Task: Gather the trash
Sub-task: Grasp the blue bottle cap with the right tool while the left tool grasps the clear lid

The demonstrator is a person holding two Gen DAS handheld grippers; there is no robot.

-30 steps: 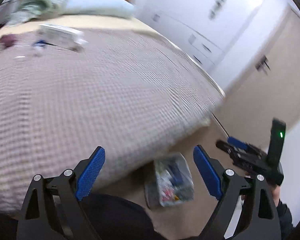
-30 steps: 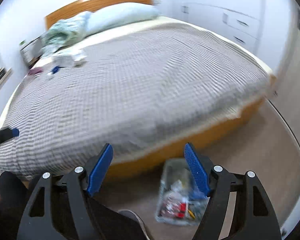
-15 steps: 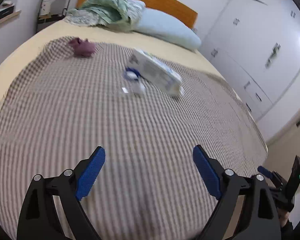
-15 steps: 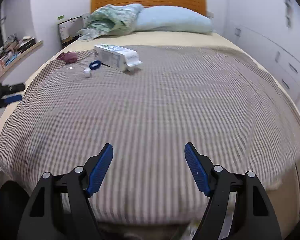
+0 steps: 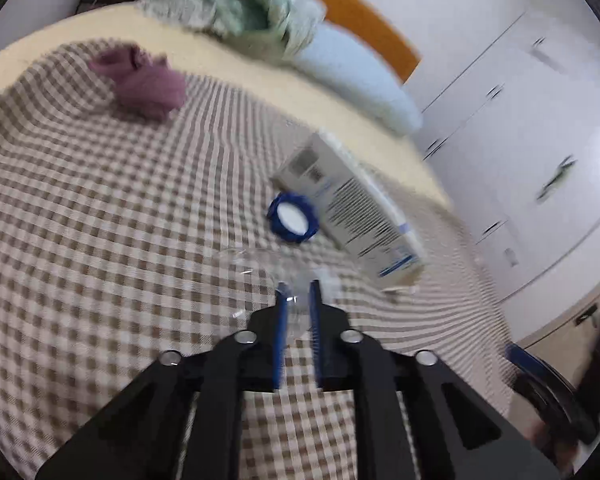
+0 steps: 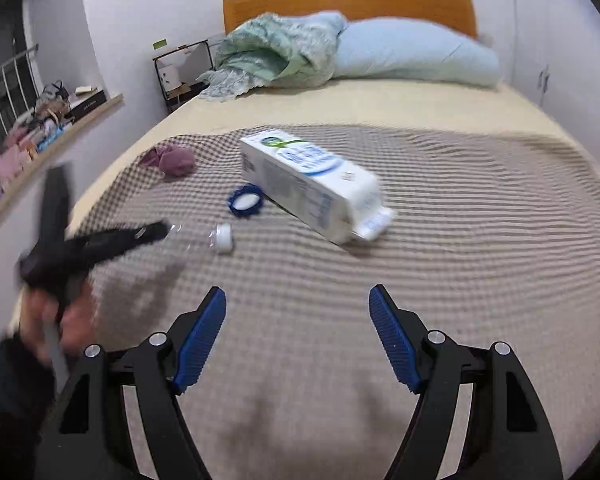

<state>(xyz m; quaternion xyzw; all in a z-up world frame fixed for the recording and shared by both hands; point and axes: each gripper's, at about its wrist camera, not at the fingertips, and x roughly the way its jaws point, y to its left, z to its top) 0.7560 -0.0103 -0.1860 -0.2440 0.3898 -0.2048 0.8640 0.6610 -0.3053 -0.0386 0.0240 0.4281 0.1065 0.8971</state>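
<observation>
A clear crushed plastic bottle (image 6: 192, 240) with a white cap (image 6: 223, 236) lies on the checked bedspread (image 6: 460, 220). My left gripper (image 5: 298, 286) is closing its jaws on the bottle's clear body (image 5: 256, 260); plastic shows in the narrow gap between the pads. The right wrist view shows the left gripper (image 6: 162, 229) at the bottle's bottom end. Behind it lie a blue ring lid (image 5: 294, 218) (image 6: 246, 200) and a white milk carton (image 5: 356, 220) (image 6: 312, 184) on its side. My right gripper (image 6: 297, 290) hovers open over bare bedspread, nothing between its fingers.
A purple cloth ball (image 6: 172, 160) sits at the bedspread's far left. A green blanket (image 6: 276, 56) and a pale blue pillow (image 6: 412, 56) lie by the wooden headboard (image 6: 348, 0). A cluttered shelf (image 6: 40, 132) runs along the left wall; white wardrobes (image 5: 520, 140) stand right.
Both views swung from the bed's foot and a floor bin to over the bed, nearing the trash. The left jaws went from wide open to nearly shut around the clear bottle.
</observation>
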